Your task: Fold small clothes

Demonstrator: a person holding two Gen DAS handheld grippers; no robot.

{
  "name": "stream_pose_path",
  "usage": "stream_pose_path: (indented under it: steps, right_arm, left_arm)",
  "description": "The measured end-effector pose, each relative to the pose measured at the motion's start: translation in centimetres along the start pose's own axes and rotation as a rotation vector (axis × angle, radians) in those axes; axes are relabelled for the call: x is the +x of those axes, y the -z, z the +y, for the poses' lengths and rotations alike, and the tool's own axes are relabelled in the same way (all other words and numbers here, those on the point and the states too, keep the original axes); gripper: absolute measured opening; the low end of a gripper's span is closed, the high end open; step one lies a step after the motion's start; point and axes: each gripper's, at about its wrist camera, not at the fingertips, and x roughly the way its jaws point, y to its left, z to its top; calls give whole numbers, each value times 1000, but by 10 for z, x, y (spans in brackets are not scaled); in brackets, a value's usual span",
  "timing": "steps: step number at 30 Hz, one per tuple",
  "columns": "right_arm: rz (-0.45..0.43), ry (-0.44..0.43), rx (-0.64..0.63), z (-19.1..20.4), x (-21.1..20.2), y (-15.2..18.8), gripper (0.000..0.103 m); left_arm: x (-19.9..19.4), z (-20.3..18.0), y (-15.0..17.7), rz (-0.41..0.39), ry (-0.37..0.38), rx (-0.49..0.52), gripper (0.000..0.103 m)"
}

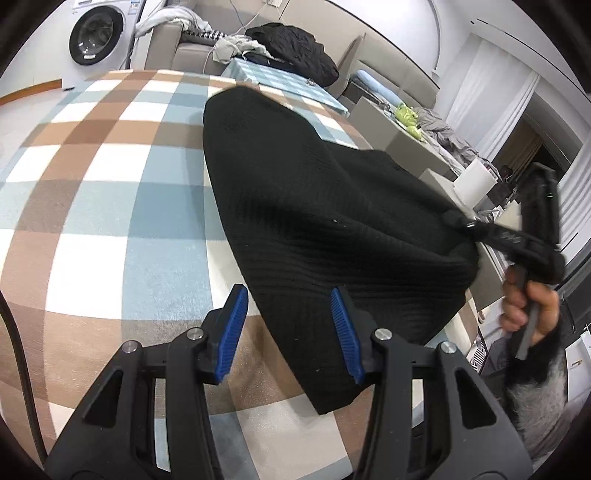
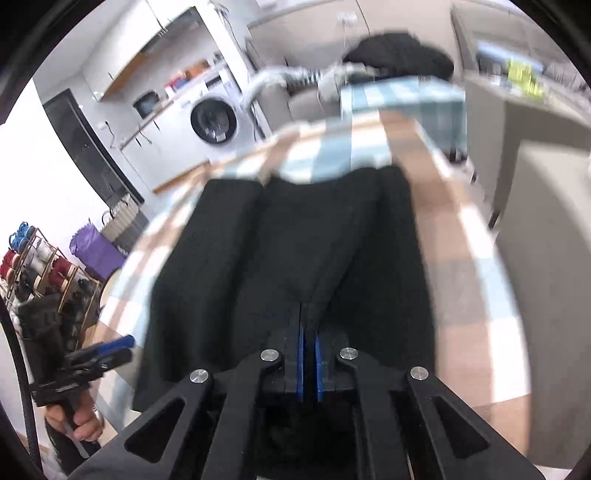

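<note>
A black ribbed knit garment lies on the checked blanket, with its right corner raised off the surface. My right gripper is shut on that corner, pinching the fabric; a hand holds its handle. From the right wrist, the shut right gripper has cloth bunched between its blue pads, and the garment stretches away ahead of it. My left gripper hangs open over the garment's near left edge, its pads pressing on nothing. The left gripper also shows at the lower left.
A washing machine stands beyond the blanket. A sofa carries a black jacket and loose clothes. Grey furniture runs along the right side. A rack of thread spools stands at the left.
</note>
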Motion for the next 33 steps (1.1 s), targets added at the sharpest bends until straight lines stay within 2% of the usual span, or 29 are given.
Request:
stream_pose_path:
  steps: [2, 6, 8, 11, 14, 19, 21, 22, 24, 27, 33]
  right_arm:
    - [5, 61, 15, -7, -7, 4, 4]
    - [104, 157, 73, -30, 19, 28, 4]
    - [139, 173, 66, -32, 30, 34, 4]
    - [133, 183, 38, -29, 29, 34, 9]
    - [114, 166, 53, -33, 26, 36, 20]
    - [95, 171, 92, -43, 16, 49, 30]
    - [96, 161, 102, -46, 18, 54, 30]
    - [91, 158, 104, -46, 19, 56, 30]
    - [83, 153, 91, -43, 21, 57, 26]
    - [88, 134, 84, -41, 24, 56, 21]
    - [103, 88, 68, -22, 34, 60, 20]
  left_arm:
    - [-1, -1, -2, -2, 1, 5, 48]
    - [9, 0, -4, 21, -3, 1, 48]
    - [16, 1, -6, 34, 4, -7, 48]
    - [27, 5, -10, 46, 19, -30, 48]
    - [40, 9, -17, 65, 44, -64, 48]
    - [64, 3, -28, 79, 69, -74, 48]
    - [70, -2, -30, 73, 57, -67, 35]
    - [73, -4, -31, 71, 48, -63, 25]
    - [75, -6, -31, 67, 29, -61, 18]
    - [75, -3, -30, 65, 20, -76, 16]
    - [53, 6, -16, 48, -19, -64, 15]
